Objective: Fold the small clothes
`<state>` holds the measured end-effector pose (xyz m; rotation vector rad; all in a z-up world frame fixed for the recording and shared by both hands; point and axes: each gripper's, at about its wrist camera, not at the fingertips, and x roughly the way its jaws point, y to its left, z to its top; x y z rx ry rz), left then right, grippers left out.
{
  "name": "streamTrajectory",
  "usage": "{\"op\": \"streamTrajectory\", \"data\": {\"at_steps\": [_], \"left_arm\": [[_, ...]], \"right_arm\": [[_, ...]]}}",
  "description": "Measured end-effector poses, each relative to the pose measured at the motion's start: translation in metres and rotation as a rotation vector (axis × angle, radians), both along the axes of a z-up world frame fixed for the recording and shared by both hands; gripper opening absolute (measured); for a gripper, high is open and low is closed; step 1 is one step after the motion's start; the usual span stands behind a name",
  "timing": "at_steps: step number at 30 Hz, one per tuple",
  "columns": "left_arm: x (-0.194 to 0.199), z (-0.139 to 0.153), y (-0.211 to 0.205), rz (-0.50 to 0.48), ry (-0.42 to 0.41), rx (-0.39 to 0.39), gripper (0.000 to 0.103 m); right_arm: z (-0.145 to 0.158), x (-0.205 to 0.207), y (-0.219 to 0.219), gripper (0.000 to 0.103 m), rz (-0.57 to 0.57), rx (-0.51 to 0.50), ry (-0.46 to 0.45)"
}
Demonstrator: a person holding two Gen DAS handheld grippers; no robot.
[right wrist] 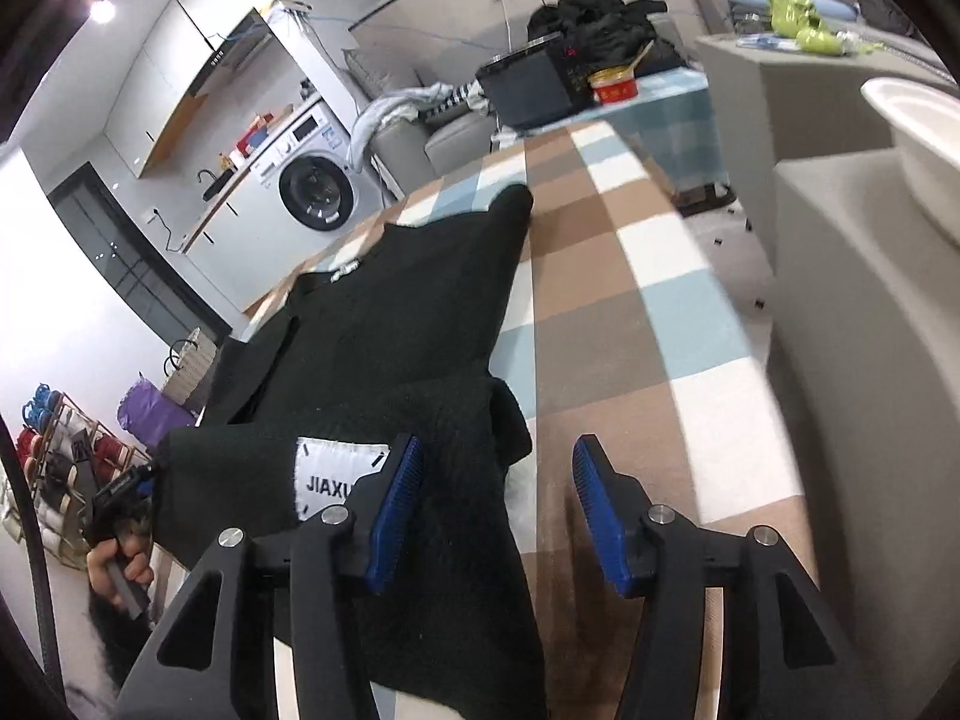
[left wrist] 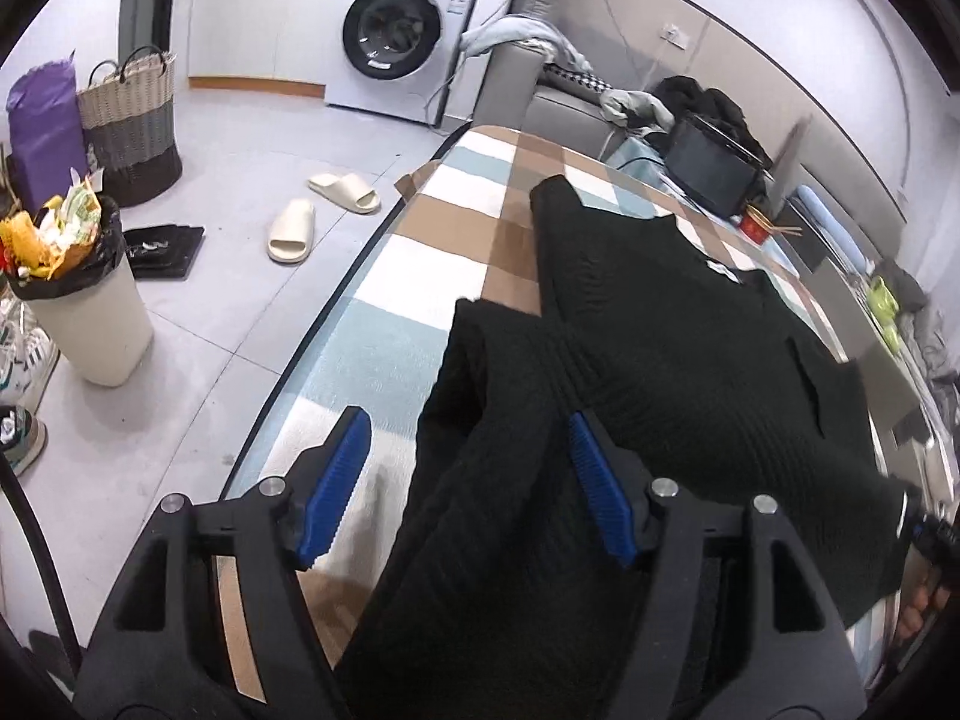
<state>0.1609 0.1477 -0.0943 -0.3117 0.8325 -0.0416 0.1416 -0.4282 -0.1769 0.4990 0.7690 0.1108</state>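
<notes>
Two grippers are hovering over one black knitted garment [left wrist: 690,330] that is lying spread across the worktop [left wrist: 420,276], which is wearing a soft cloth checked in brown, pale blue and white squares. The knit is showing a fine ribbed texture, with a sleeve folded over the body and reaching toward the left gripper [left wrist: 468,480].

That gripper's blue, ridged fingers [left wrist: 336,480] are standing released, a fold of the sleeve passing between them without either pad pressing on it. The right gripper [right wrist: 495,504] is likewise standing parted — its left finger [right wrist: 393,516] is resting against the dark fabric while the other is hanging over bare checked cloth, so nothing is being clenched. Just beside it, a white rectangular label [right wrist: 336,480] stitched on with black corner threads is reading "JIAXU", the rest being hidden behind the finger. A hand [right wrist: 117,570] is gripping a handle at the lower left of the right wrist view.

Beyond the worktop, a white front-loading washing machine [left wrist: 402,30] with a round dark door is standing by pale cabinets. On the tiled floor, cream moulded slides [left wrist: 318,210], a woven two-tone basket [left wrist: 132,120] and an overflowing cream bin [left wrist: 90,312] are sitting.
</notes>
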Motion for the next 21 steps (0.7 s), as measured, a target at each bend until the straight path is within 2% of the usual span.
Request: {"op": "streamTrajectory", "data": {"at_steps": [3,4,5,6,8,9,15,19,21], "left_arm": [[0.017,-0.007,-0.002,-0.013,0.017,-0.082,0.063],[0.021,-0.009,-0.004,-0.022,0.015,-0.101,0.061],[0.025,-0.01,-0.006,-0.033,0.01,-0.119,0.05],[0.029,-0.011,-0.009,-0.046,0.009,-0.125,0.033],[0.035,-0.014,-0.016,-0.08,0.012,-0.119,0.013],[0.036,-0.014,-0.018,-0.09,0.012,-0.115,0.008],[0.021,-0.014,-0.031,-0.132,0.037,-0.052,0.006],[0.0,-0.012,-0.028,-0.13,0.041,-0.053,0.006],[-0.007,-0.01,-0.026,-0.12,0.038,-0.048,0.007]], "right_arm": [[-0.003,0.01,0.003,0.052,0.018,0.035,0.003],[-0.003,0.012,0.004,0.047,0.023,0.042,0.0],[-0.002,0.014,0.005,0.044,0.027,0.041,-0.002],[0.0,0.016,0.007,0.038,0.035,0.028,-0.007],[0.004,0.018,0.012,0.028,0.045,-0.006,-0.014],[0.005,0.021,0.014,0.026,0.048,-0.024,-0.007],[0.002,0.031,0.02,0.023,0.058,-0.072,0.04],[0.001,0.025,0.02,0.023,0.064,-0.071,0.051],[0.002,0.021,0.018,0.027,0.049,-0.064,0.044]]}}
